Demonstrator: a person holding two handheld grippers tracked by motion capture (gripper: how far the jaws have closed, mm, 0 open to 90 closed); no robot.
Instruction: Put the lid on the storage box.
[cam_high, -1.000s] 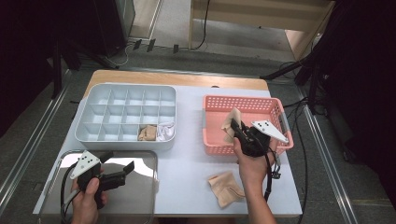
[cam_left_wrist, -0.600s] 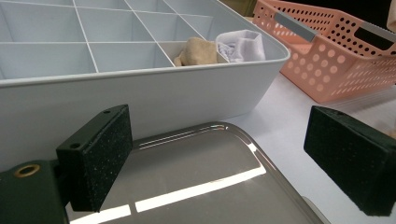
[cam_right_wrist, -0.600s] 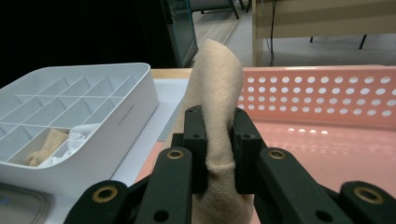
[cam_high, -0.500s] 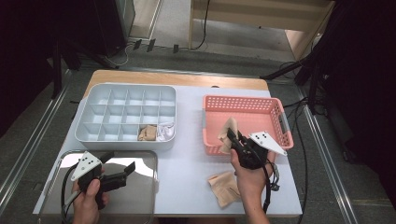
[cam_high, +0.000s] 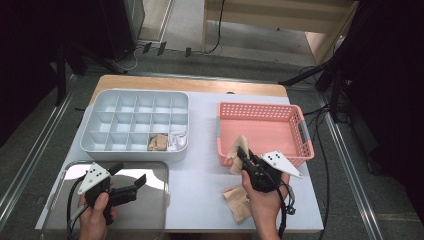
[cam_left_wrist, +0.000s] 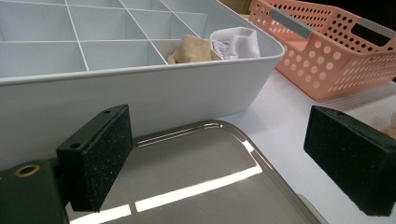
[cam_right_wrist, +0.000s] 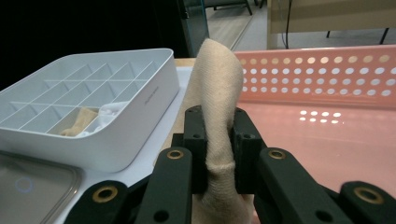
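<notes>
Beige sock (cam_right_wrist: 217, 93), long axis upright, is pinched by right gripper (cam_high: 246, 156) jaws over pink basket (cam_high: 295, 150) front wall; compartment tray (cam_high: 100, 145) left. Left gripper (cam_high: 131, 175) jaws spread above steel lid (cam_high: 155, 200).

White table top (cam_high: 200, 170) with a compartment tray (cam_high: 135, 127), pink basket (cam_high: 265, 131), steel tray (cam_high: 150, 200), tan sock (cam_high: 236, 202).

The left gripper's (cam_left_wrist: 219, 170) black jaws are standing wide apart over a shiny metal tray (cam_left_wrist: 196, 177), gripping nothing. Just behind it is sitting a grey divided box (cam_left_wrist: 154, 98), with a tan cloth (cam_left_wrist: 194, 49) and a white cloth (cam_left_wrist: 236, 42) lying in neighbouring compartments. A pink basket (cam_left_wrist: 327, 60) is standing farther right.
</notes>
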